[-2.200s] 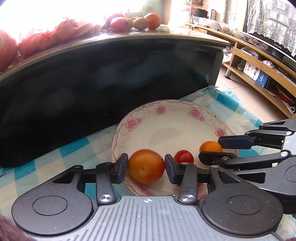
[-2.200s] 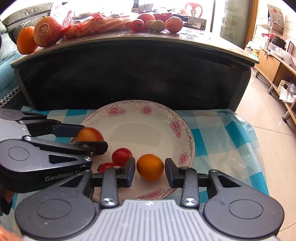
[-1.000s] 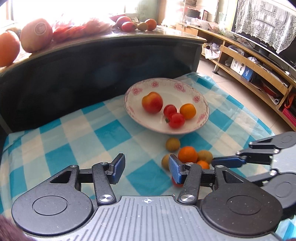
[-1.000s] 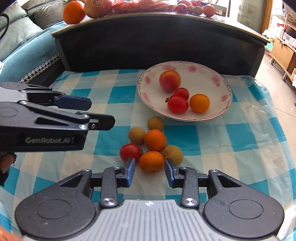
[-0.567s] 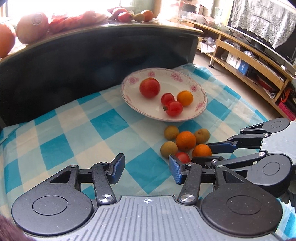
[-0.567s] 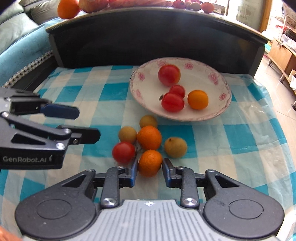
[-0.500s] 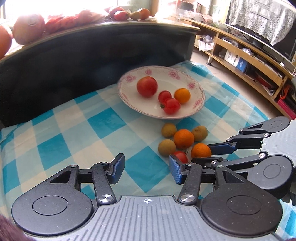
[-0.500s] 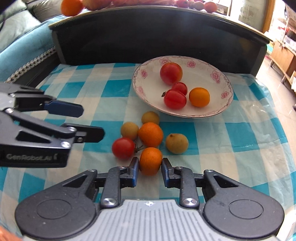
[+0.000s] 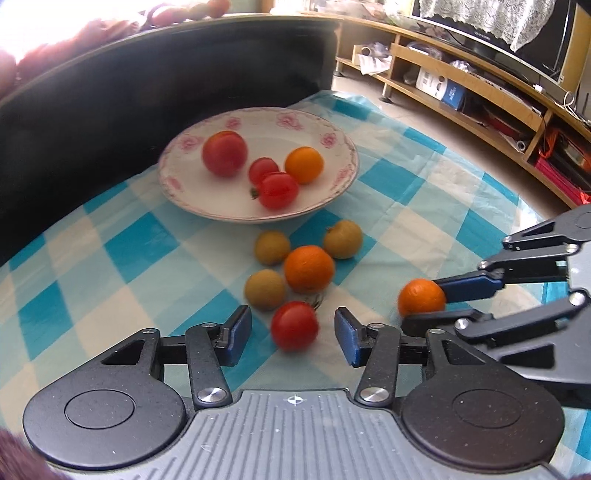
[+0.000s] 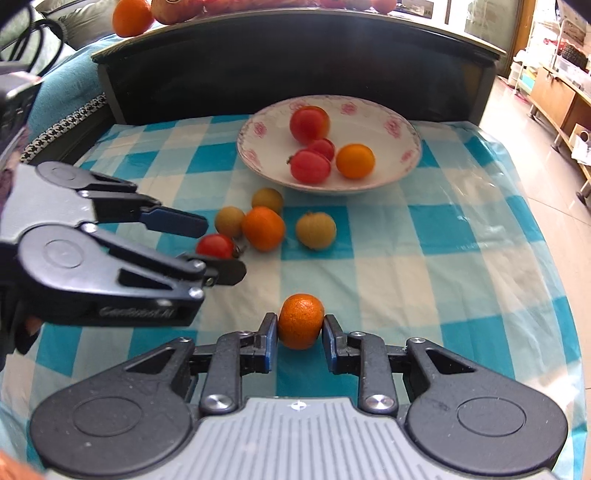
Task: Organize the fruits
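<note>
Your right gripper (image 10: 300, 339) fingers grip small orange mandarin (image 10: 301, 320); white flower-rimmed plate (image 10: 408, 155) straight ahead. Left gripper (image 9: 293, 328) fingers open around red cherry tomato (image 9: 294, 325).

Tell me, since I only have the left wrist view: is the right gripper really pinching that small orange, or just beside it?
Observer: Pinching. The right wrist view shows both pads of the right gripper touching the small orange.
Reviewer: And the left gripper around the tomato?
Observer: From the side, the tomato shows between its two open fingers, and neither has closed on it.
Reviewer: The dark table behind is washed out for me. Anything on it?
Observer: A large orange sits at its left end.
</note>
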Demonstrator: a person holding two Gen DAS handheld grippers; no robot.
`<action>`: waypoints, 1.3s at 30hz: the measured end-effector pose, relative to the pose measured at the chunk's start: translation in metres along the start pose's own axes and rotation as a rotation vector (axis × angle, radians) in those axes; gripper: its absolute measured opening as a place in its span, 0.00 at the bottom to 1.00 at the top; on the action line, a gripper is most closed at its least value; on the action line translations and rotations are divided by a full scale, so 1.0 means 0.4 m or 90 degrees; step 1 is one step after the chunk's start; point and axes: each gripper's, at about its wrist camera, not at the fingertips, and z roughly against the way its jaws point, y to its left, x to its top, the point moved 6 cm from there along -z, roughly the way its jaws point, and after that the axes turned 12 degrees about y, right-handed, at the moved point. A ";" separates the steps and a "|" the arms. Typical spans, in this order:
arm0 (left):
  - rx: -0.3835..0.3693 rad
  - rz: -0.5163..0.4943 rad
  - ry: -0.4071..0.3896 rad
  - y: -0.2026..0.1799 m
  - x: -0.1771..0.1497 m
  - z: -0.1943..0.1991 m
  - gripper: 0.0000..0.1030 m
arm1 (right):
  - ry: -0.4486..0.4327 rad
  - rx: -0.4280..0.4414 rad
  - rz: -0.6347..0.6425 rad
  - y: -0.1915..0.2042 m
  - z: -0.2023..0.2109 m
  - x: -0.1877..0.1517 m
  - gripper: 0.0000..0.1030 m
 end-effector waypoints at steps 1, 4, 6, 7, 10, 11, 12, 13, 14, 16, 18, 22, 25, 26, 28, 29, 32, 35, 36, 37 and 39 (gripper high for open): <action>0.003 -0.004 0.004 -0.005 0.000 -0.007 0.51 | 0.001 0.001 -0.001 -0.003 0.001 -0.004 0.29; 0.014 -0.019 0.002 -0.022 0.000 -0.012 0.45 | -0.001 -0.005 -0.001 -0.010 0.003 -0.008 0.29; 0.007 -0.017 0.001 -0.027 -0.001 -0.009 0.34 | -0.001 -0.005 -0.002 -0.014 0.004 -0.010 0.30; 0.004 -0.017 0.002 -0.029 -0.004 -0.007 0.32 | -0.002 -0.006 0.000 -0.015 0.005 -0.012 0.29; 0.009 -0.023 0.007 -0.035 -0.018 0.003 0.32 | -0.002 -0.004 0.006 -0.012 0.011 -0.018 0.29; 0.009 -0.023 0.009 -0.037 -0.024 0.007 0.32 | -0.002 -0.003 0.009 -0.010 0.014 -0.022 0.29; 0.007 -0.023 0.010 -0.039 -0.031 0.010 0.32 | -0.002 -0.002 0.011 -0.007 0.017 -0.026 0.29; 0.005 -0.022 0.011 -0.042 -0.038 0.014 0.32 | -0.001 -0.002 0.014 -0.004 0.020 -0.031 0.29; 0.003 -0.022 0.013 -0.045 -0.045 0.018 0.31 | 0.000 -0.001 0.017 -0.001 0.023 -0.036 0.29; -0.002 -0.020 0.016 -0.051 -0.060 0.027 0.31 | 0.004 -0.001 0.023 0.006 0.030 -0.048 0.29; -0.006 -0.022 0.018 -0.059 -0.076 0.037 0.32 | 0.009 -0.002 0.028 0.011 0.034 -0.063 0.29; -0.005 -0.034 0.022 -0.077 -0.105 0.046 0.32 | 0.012 -0.019 0.045 0.022 0.030 -0.084 0.30; 0.000 -0.036 0.020 -0.079 -0.115 0.044 0.33 | 0.018 -0.015 0.045 0.024 0.024 -0.088 0.30; 0.001 -0.034 0.019 -0.078 -0.115 0.045 0.34 | 0.020 -0.017 0.046 0.025 0.022 -0.089 0.30; 0.001 -0.030 0.018 -0.074 -0.116 0.045 0.37 | 0.018 -0.019 0.053 0.028 0.021 -0.090 0.31; 0.003 -0.029 0.017 -0.072 -0.117 0.044 0.37 | 0.017 -0.016 0.052 0.028 0.021 -0.090 0.31; 0.005 -0.031 0.012 -0.069 -0.118 0.044 0.45 | 0.017 -0.013 0.049 0.026 0.021 -0.090 0.35; 0.005 -0.034 0.010 -0.069 -0.117 0.041 0.54 | 0.013 -0.004 0.049 0.028 0.026 -0.088 0.38; 0.005 -0.035 0.008 -0.068 -0.115 0.040 0.57 | 0.011 -0.002 0.051 0.030 0.027 -0.088 0.39; 0.006 -0.035 0.007 -0.068 -0.113 0.039 0.58 | 0.010 0.000 0.053 0.032 0.028 -0.089 0.39; 0.008 -0.032 0.005 -0.065 -0.111 0.037 0.59 | 0.012 0.001 0.053 0.033 0.026 -0.092 0.40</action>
